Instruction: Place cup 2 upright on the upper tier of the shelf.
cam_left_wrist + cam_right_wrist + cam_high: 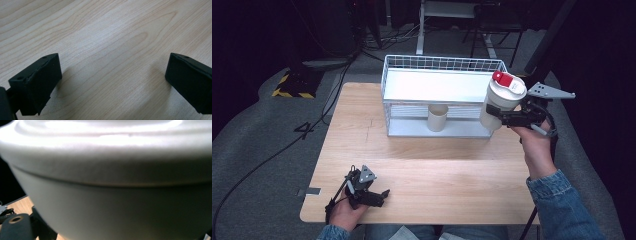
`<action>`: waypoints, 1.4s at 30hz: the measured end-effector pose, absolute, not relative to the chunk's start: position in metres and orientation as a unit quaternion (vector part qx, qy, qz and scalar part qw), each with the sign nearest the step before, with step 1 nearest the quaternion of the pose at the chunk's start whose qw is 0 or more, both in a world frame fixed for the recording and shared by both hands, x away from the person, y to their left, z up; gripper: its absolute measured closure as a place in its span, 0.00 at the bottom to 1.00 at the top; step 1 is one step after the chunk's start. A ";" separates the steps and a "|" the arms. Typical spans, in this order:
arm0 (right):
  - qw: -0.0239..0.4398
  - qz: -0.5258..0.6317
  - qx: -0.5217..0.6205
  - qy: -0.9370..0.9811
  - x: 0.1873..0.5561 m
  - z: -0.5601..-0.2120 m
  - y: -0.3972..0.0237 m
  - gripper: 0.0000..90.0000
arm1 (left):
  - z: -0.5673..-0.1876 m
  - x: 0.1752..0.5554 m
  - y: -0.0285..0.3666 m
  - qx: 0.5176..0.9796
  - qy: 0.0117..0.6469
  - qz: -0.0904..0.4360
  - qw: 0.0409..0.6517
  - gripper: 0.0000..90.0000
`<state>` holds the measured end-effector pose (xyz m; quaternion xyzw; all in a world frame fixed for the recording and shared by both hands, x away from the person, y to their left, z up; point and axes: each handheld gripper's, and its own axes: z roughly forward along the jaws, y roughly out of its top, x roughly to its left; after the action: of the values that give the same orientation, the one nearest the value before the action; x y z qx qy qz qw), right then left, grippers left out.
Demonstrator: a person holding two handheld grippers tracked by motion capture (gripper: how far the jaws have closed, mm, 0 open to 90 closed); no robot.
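Black jaws of the right hand-held gripper (499, 116) clamp a white lidded container (500, 106), held off the tabletop (437, 170) against the right end of a white wire basket (412, 64). Inside the basket's lower level stands one cream cup (437, 118), upright. The left hand-held gripper (379, 195) rests on the near left of the tabletop, jaws spread wide, grasping nothing. Pale wood grain covers the tabletop; grey floor and dark surroundings lie beyond. A red flap (505, 79) tops the container's ridged white lid.
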<state>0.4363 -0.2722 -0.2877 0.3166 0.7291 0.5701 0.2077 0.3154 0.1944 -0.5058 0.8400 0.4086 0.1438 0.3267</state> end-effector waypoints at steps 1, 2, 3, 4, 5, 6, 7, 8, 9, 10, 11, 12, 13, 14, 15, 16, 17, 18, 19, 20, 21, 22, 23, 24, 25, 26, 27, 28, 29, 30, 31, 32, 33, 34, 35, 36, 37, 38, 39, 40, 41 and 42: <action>0.209 0.570 0.316 0.730 0.438 -0.286 -0.271 0.13 | -0.506 0.315 0.194 0.840 0.409 0.144 0.326 0.01; 0.208 0.571 0.316 0.729 0.440 -0.284 -0.270 0.13 | -0.506 0.315 0.194 0.840 0.410 0.143 0.326 0.01; 0.207 0.572 0.315 0.729 0.441 -0.283 -0.269 0.13 | -0.506 0.315 0.194 0.840 0.410 0.143 0.327 0.01; 0.208 0.572 0.315 0.728 0.443 -0.281 -0.268 0.13 | -0.506 0.315 0.194 0.839 0.410 0.143 0.327 0.01; 0.208 0.572 0.315 0.728 0.445 -0.280 -0.267 0.13 | -0.506 0.315 0.194 0.840 0.410 0.143 0.327 0.01; 0.209 0.571 0.314 0.729 0.447 -0.278 -0.265 0.13 | -0.506 0.315 0.194 0.840 0.410 0.143 0.326 0.01; 0.211 0.571 0.312 0.730 0.449 -0.277 -0.264 0.13 | -0.506 0.315 0.194 0.839 0.410 0.144 0.326 0.01; 0.212 0.570 0.313 0.729 0.450 -0.275 -0.262 0.13 | -0.506 0.315 0.194 0.840 0.410 0.143 0.325 0.01; 0.212 0.569 0.312 0.731 0.452 -0.274 -0.261 0.13 | -0.505 0.315 0.195 0.841 0.408 0.146 0.323 0.01; 0.213 0.570 0.311 0.730 0.454 -0.272 -0.259 0.13 | -0.505 0.315 0.194 0.841 0.409 0.145 0.323 0.01; 0.214 0.569 0.310 0.731 0.456 -0.271 -0.258 0.13 | -0.506 0.315 0.194 0.839 0.412 0.142 0.326 0.01; 0.214 0.570 0.310 0.730 0.458 -0.269 -0.256 0.13 | -0.506 0.315 0.194 0.839 0.411 0.142 0.326 0.01; 0.217 0.570 0.308 0.730 0.459 -0.267 -0.254 0.13 | -0.506 0.315 0.194 0.839 0.411 0.142 0.326 0.01; 0.216 0.570 0.308 0.730 0.461 -0.266 -0.253 0.13 | -0.506 0.315 0.194 0.841 0.408 0.142 0.326 0.01; 0.217 0.570 0.307 0.730 0.462 -0.265 -0.251 0.13 | -0.506 0.315 0.194 0.841 0.408 0.142 0.326 0.01; 0.219 0.569 0.307 0.731 0.464 -0.263 -0.249 0.13 | -0.506 0.315 0.194 0.840 0.409 0.142 0.326 0.01; 0.218 0.569 0.307 0.731 0.466 -0.262 -0.248 0.13 | -0.506 0.315 0.193 0.840 0.410 0.143 0.327 0.01; 0.217 0.570 0.307 0.731 0.467 -0.261 -0.247 0.13 | -0.506 0.315 0.193 0.839 0.410 0.143 0.327 0.01; 0.217 0.571 0.306 0.731 0.469 -0.260 -0.245 0.13 | -0.506 0.315 0.193 0.839 0.410 0.144 0.326 0.01; 0.216 0.571 0.305 0.731 0.471 -0.259 -0.244 0.13 | -0.506 0.315 0.193 0.840 0.410 0.145 0.325 0.01; 0.216 0.572 0.305 0.730 0.474 -0.258 -0.243 0.13 | -0.505 0.315 0.193 0.841 0.409 0.144 0.324 0.01; 0.215 0.572 0.305 0.730 0.476 -0.257 -0.241 0.13 | -0.505 0.315 0.193 0.841 0.409 0.144 0.324 0.01; 0.215 0.572 0.305 0.730 0.478 -0.256 -0.240 0.13 | -0.505 0.315 0.193 0.841 0.410 0.144 0.324 0.01; 0.213 0.573 0.305 0.730 0.480 -0.255 -0.238 0.13 | -0.505 0.315 0.192 0.841 0.410 0.143 0.324 0.01; 0.215 0.572 0.304 0.731 0.483 -0.254 -0.236 0.13 | -0.505 0.315 0.192 0.841 0.410 0.143 0.324 0.01; 0.217 0.572 0.302 0.732 0.485 -0.253 -0.234 0.13 | -0.505 0.315 0.192 0.840 0.410 0.143 0.324 0.01; 0.218 0.571 0.301 0.732 0.487 -0.253 -0.233 0.13 | -0.505 0.315 0.192 0.841 0.410 0.143 0.323 0.01; 0.217 0.572 0.302 0.731 0.489 -0.252 -0.231 0.13 | -0.505 0.315 0.192 0.841 0.410 0.144 0.323 0.01; 0.217 0.571 0.302 0.732 0.491 -0.252 -0.230 0.13 | -0.505 0.315 0.192 0.841 0.410 0.144 0.324 0.01; 0.217 0.572 0.300 0.732 0.494 -0.252 -0.228 0.13 | -0.505 0.315 0.192 0.841 0.410 0.143 0.324 0.01; 0.215 0.572 0.300 0.732 0.496 -0.251 -0.226 0.13 | -0.505 0.315 0.192 0.841 0.410 0.143 0.323 0.01; 0.216 0.573 0.299 0.732 0.498 -0.251 -0.224 0.13 | -0.505 0.315 0.192 0.841 0.410 0.143 0.323 0.01; 0.215 0.573 0.299 0.732 0.500 -0.251 -0.222 0.13 | -0.505 0.315 0.192 0.841 0.410 0.143 0.323 0.01; 0.215 0.572 0.299 0.733 0.502 -0.252 -0.220 0.13 | -0.505 0.315 0.192 0.840 0.411 0.143 0.324 0.01; 0.217 0.572 0.298 0.733 0.504 -0.252 -0.218 0.13 | -0.505 0.315 0.192 0.840 0.411 0.143 0.324 0.01; 0.217 0.573 0.296 0.733 0.505 -0.252 -0.216 0.13 | -0.505 0.315 0.192 0.841 0.410 0.144 0.323 0.01; 0.216 0.572 0.297 0.733 0.508 -0.253 -0.214 0.13 | -0.505 0.315 0.192 0.839 0.412 0.142 0.324 0.01; 0.215 0.572 0.298 0.733 0.509 -0.253 -0.212 0.13 | -0.506 0.315 0.192 0.839 0.411 0.147 0.324 0.01; 0.213 0.572 0.299 0.734 0.511 -0.253 -0.210 0.13 | -0.505 0.315 0.192 0.840 0.410 0.148 0.323 0.01; 0.213 0.573 0.298 0.733 0.513 -0.253 -0.208 0.13 | -0.505 0.315 0.192 0.840 0.411 0.148 0.323 0.01; 0.213 0.573 0.297 0.734 0.515 -0.254 -0.206 0.13 | -0.505 0.316 0.192 0.839 0.411 0.147 0.324 0.01; 0.212 0.573 0.298 0.734 0.517 -0.254 -0.204 0.13 | -0.505 0.316 0.192 0.839 0.411 0.148 0.324 0.01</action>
<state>0.5169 -0.2044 -0.2538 0.2980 0.7336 0.5728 0.2120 0.3157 0.1919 -0.5054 0.8393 0.4112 0.1476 0.3236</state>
